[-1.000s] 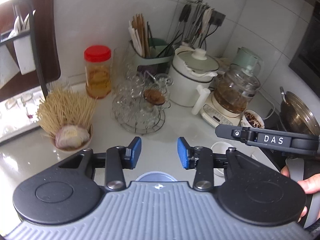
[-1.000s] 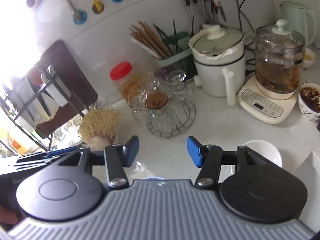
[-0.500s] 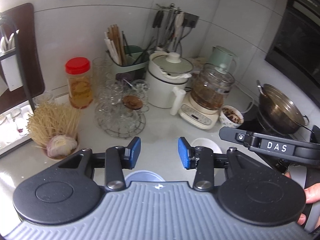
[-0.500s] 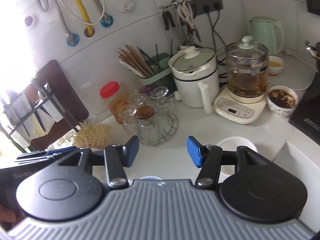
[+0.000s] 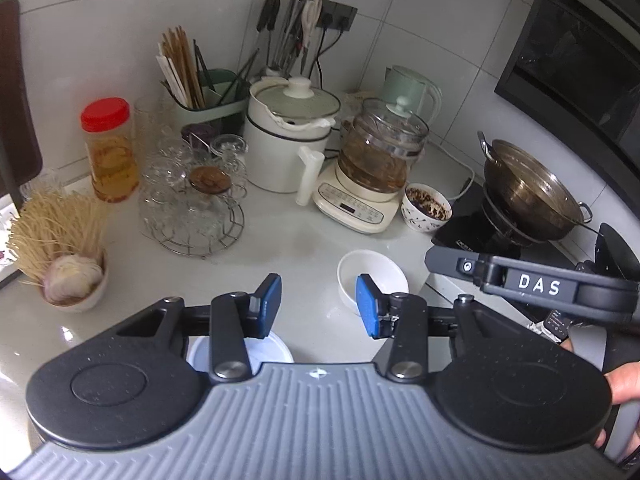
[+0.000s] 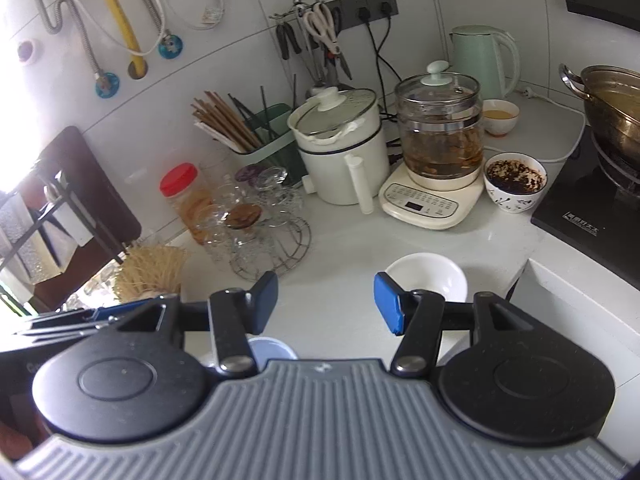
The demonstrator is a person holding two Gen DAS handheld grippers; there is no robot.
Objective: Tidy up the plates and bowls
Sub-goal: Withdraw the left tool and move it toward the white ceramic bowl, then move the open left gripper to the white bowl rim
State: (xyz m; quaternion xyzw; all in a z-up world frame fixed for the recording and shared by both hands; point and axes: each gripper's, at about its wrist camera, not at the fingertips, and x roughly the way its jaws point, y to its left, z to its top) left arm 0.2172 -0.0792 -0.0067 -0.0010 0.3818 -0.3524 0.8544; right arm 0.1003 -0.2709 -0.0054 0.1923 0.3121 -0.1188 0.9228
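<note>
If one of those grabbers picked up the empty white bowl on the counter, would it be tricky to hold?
Probably a bit. The white bowl looks glazed and shiny, so its rim may slip between the pads. It seems like stiff ceramic, likely breakable if dropped on the hard counter. It sits upright on a base narrower than its rim, so a sideways nudge might slide or tip it.

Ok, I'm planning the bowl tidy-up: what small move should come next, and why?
Probably ease the right gripper forward and down toward the empty white bowl. Both grippers are open and hold nothing, and that bowl sits alone on the counter, just ahead.
</note>
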